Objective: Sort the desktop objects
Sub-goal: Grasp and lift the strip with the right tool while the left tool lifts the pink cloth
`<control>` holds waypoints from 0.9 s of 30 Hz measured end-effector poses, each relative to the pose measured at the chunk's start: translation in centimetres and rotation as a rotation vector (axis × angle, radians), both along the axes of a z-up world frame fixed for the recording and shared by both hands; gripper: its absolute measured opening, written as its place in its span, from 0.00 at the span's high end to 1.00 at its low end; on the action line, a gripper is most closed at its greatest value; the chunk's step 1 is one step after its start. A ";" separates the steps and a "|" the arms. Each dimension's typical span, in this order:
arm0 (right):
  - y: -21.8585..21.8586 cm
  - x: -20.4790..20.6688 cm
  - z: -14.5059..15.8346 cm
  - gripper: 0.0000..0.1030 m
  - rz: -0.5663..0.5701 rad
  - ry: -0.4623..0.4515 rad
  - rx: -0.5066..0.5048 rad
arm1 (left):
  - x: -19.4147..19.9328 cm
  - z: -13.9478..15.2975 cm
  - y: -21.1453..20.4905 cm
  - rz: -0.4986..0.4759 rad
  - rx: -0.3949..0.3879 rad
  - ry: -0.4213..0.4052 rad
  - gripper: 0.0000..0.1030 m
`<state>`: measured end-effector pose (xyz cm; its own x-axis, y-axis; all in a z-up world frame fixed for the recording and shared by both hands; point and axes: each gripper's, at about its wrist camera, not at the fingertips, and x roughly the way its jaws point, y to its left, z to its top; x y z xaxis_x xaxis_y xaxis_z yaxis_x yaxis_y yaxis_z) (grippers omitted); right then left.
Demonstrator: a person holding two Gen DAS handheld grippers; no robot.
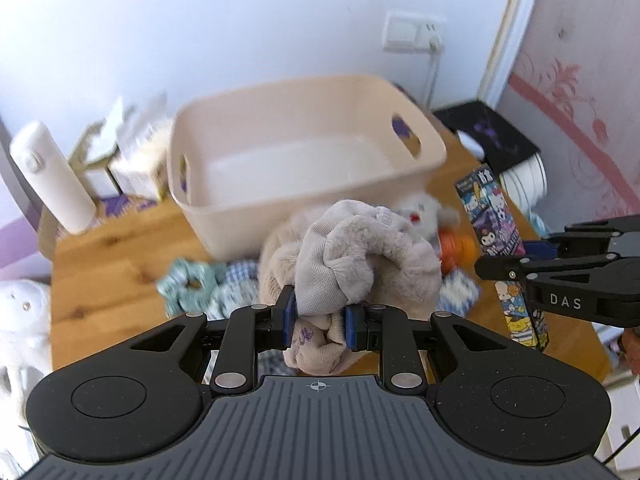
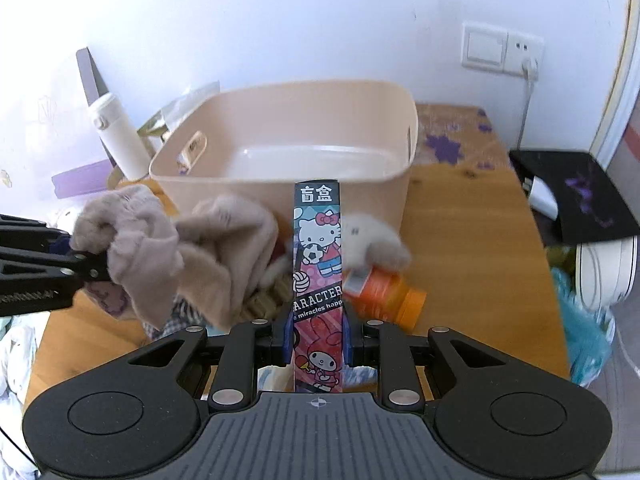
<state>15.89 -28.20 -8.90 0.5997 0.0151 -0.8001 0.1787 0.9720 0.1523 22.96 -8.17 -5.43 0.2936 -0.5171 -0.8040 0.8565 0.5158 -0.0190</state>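
My left gripper (image 1: pixel 320 312) is shut on a beige fleece cloth (image 1: pixel 360 256), which bunches up in front of its blue pads and hangs above the desk. In the right wrist view the same cloth (image 2: pixel 152 240) droops from the left gripper (image 2: pixel 80 254) at the left edge. My right gripper (image 2: pixel 318 328) is shut on a tall cartoon-printed box (image 2: pixel 318 248), held upright. From the left wrist view the box (image 1: pixel 492 216) and the right gripper (image 1: pixel 508 258) are at the right. A beige plastic bin (image 1: pixel 304 84) (image 2: pixel 280 90) stands empty just behind both.
On the wooden desk (image 2: pixel 468 220) lie an orange bottle (image 2: pixel 384 292), a white plush toy (image 2: pixel 372 240) and a green scrunchie (image 1: pixel 188 280). A white flask (image 1: pixel 52 176) and small cartons (image 1: pixel 136 152) stand left of the bin. A black pad (image 2: pixel 580 192) lies at the right.
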 end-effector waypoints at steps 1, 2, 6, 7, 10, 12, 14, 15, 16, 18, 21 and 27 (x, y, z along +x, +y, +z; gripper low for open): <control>-0.2 0.2 0.3 0.79 0.003 -0.007 -0.006 | 0.2 0.5 -0.1 0.019 -0.013 -0.016 0.77; -0.5 0.6 0.6 0.79 0.008 -0.015 -0.016 | 0.3 0.8 -0.1 0.031 -0.021 -0.026 0.77; -1.6 1.9 1.8 0.79 0.020 -0.045 -0.046 | 1.5 2.1 -0.5 0.065 -0.052 -0.062 0.77; -1.8 2.3 2.0 0.79 0.023 -0.052 -0.053 | 1.8 2.3 -0.7 0.071 -0.054 -0.073 0.77; -2.5 3.4 2.8 0.79 0.040 -0.069 -0.080 | 2.8 2.7 -1.4 0.093 -0.058 -0.114 0.77; -2.8 4.1 3.4 0.79 0.058 -0.085 -0.104 | 3.7 3.0 -2.0 0.096 -0.057 -0.131 0.77; -3.1 4.9 4.0 0.79 0.072 -0.101 -0.122 | 4.6 3.3 -2.8 0.084 -0.055 -0.160 0.77; -3.2 5.3 4.3 0.79 0.078 -0.108 -0.129 | 5.0 3.4 -3.2 0.076 -0.053 -0.174 0.77; -3.3 5.7 4.6 0.79 0.083 -0.115 -0.136 | 5.4 3.5 -3.6 0.073 -0.051 -0.186 0.77; -3.6 6.6 5.1 0.79 0.097 -0.130 -0.149 | 6.1 3.6 -4.5 0.063 -0.054 -0.204 0.77; -3.7 8.1 5.6 0.79 0.119 -0.149 -0.168 | 6.9 3.5 -6.1 0.049 -0.049 -0.233 0.77; -3.3 11.6 6.0 0.79 0.149 -0.188 -0.198 | 7.7 2.0 -10.0 0.011 0.001 -0.252 0.77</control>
